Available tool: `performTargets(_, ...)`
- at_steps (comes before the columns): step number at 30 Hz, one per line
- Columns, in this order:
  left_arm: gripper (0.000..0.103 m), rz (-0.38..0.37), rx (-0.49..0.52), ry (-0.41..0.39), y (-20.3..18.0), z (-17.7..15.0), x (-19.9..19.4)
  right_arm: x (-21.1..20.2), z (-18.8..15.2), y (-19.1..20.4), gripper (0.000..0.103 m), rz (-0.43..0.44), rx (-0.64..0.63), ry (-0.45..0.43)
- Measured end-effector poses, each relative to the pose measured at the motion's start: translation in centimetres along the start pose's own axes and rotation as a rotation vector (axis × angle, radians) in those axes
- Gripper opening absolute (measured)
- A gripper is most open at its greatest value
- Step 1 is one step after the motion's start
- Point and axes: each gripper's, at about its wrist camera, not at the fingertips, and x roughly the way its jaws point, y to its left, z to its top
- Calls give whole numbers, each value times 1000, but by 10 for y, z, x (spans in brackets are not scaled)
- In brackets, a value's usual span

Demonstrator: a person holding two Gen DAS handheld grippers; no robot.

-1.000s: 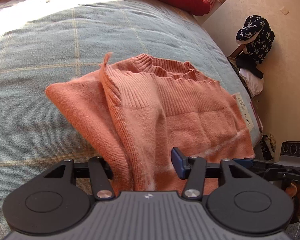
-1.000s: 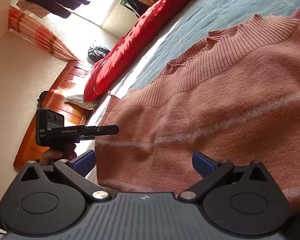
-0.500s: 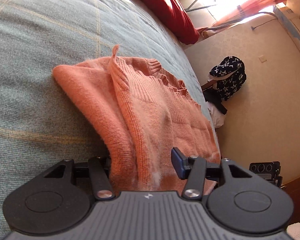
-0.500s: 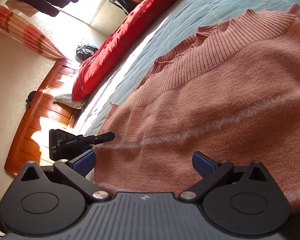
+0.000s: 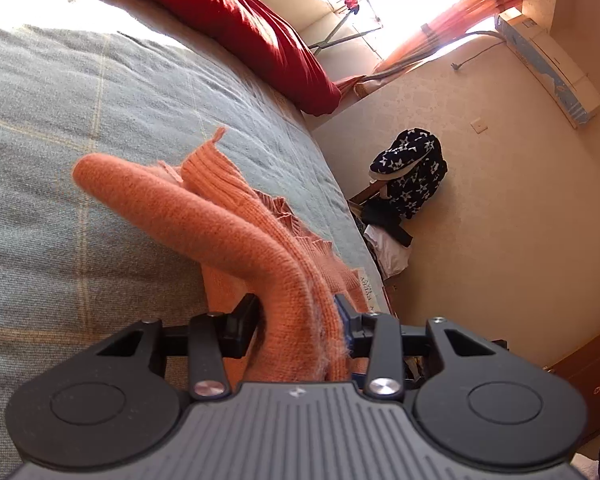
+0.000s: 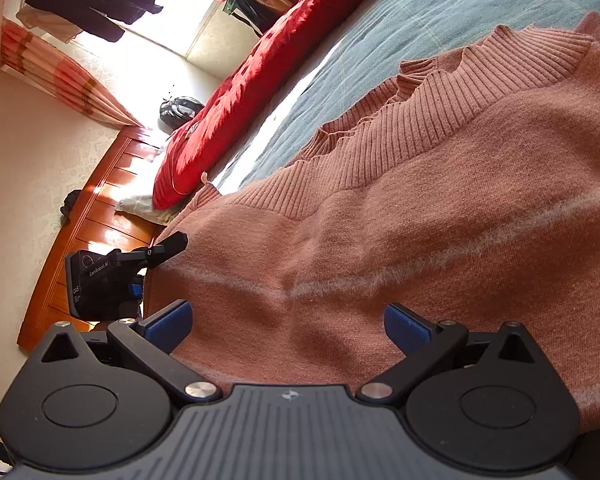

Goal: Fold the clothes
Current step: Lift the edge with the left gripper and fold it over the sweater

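Observation:
An orange knit sweater [image 5: 204, 216] lies on the blue-grey bed cover [image 5: 100, 100]. Its left side is raised in a thick doubled ridge that runs straight into my left gripper [image 5: 296, 328]. The jaws are closing, and the fabric fills the gap between the pads. In the right wrist view the sweater [image 6: 420, 200] spreads flat, ribbed collar at the top. My right gripper [image 6: 288, 322] stands wide open over its lower edge, with cloth below the blue pads [image 6: 168, 320] and nothing pinched. The left gripper [image 6: 116, 276] shows at the sweater's left corner.
A red quilt [image 5: 240, 12] lies along the far side of the bed. Beyond the bed edge stand a star-patterned bag [image 5: 410, 172] on a pile of clothes, a wooden bed board [image 6: 84, 220] and a dark backpack [image 6: 180, 108] on the floor.
The left gripper's jaws have narrowed onto the sweater's doubled edge. The gripper swung, and the fold now stands up as a ridge. The right gripper has stayed open over the hem.

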Motion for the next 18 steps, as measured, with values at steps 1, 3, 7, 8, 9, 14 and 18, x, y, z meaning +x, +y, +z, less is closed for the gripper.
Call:
performTargets(1, 38, 5, 6, 3, -2, 1, 2, -3, 0, -2, 103, 4, 3, -6)
performTargets(3, 38, 15, 16, 9, -7, 2, 5, -6, 1, -3, 103, 12, 7, -17)
performTargets(7, 38, 37, -3, 9, -11, 4, 7, -9, 3, 0, 103, 46, -12, -25)
performTargets(8, 38, 40, -3, 10, -13, 4, 8, -8, 3, 2, 103, 55, -27, -25)
performTargets(9, 38, 43, -2, 11, -15, 3, 8, -8, 3, 5, 103, 63, -41, -24)
performTargets(14, 39, 44, -3, 17, -20, 4, 11, -2, 2, 20, 103, 113, -107, -14)
performTargets(18, 39, 41, 3, 23, -23, 5, 14, 12, 9, 45, 103, 167, -206, -22)
